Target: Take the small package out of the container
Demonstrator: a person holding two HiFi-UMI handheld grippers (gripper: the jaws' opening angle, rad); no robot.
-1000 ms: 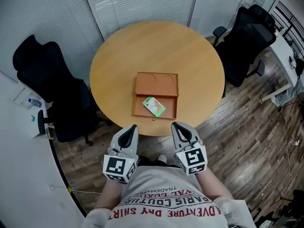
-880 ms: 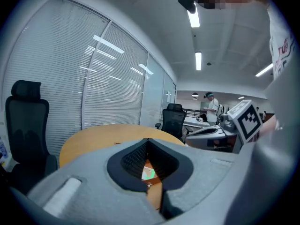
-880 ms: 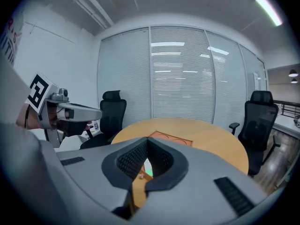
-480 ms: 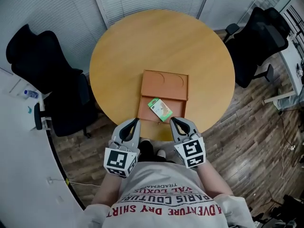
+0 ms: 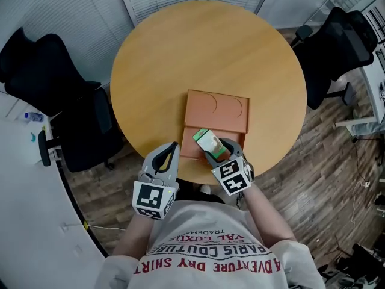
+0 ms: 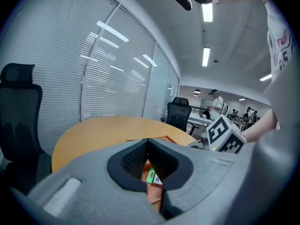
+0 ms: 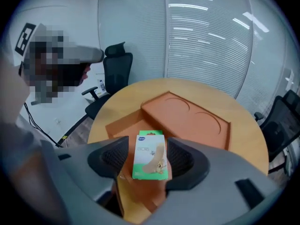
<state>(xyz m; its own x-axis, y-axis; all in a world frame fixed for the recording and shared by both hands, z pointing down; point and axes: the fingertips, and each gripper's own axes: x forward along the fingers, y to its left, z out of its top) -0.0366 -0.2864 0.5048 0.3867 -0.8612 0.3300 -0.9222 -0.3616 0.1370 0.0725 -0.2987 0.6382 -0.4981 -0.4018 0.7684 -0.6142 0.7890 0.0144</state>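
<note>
Round desk [image 5: 180, 53], pale wood. At 6 o'clock on it, close to the rim: container [image 5: 218, 104], flat and orange. Two round recesses on its 12 o'clock half, an open well on its 6 o'clock half.

In that well: package [image 5: 209, 142], green and white, printed face up, skewed a little against the container's sides. Not yet out.

Right gripper [image 5: 219, 150] over the container's 6 o'clock end, reaching in from the desk rim. Jaws opening, one on each side of the package. Clear gap at the 9 o'clock jaw in the right gripper view. At the 3 o'clock jaw, package edge very near the pad; touching or not, cannot tell.

Left gripper [image 5: 174, 146] at 7 o'clock over the desk rim, just beside the container and apart from it. Tips together, nothing between them. Through the slot below the tips in the left gripper view, a sliver of package and container.

Black chairs at 9 o'clock [image 5: 60, 95] and 2 o'clock [image 5: 337, 47], both clear of the desk. Dark plank floor [image 5: 325, 179] at 4 o'clock.
</note>
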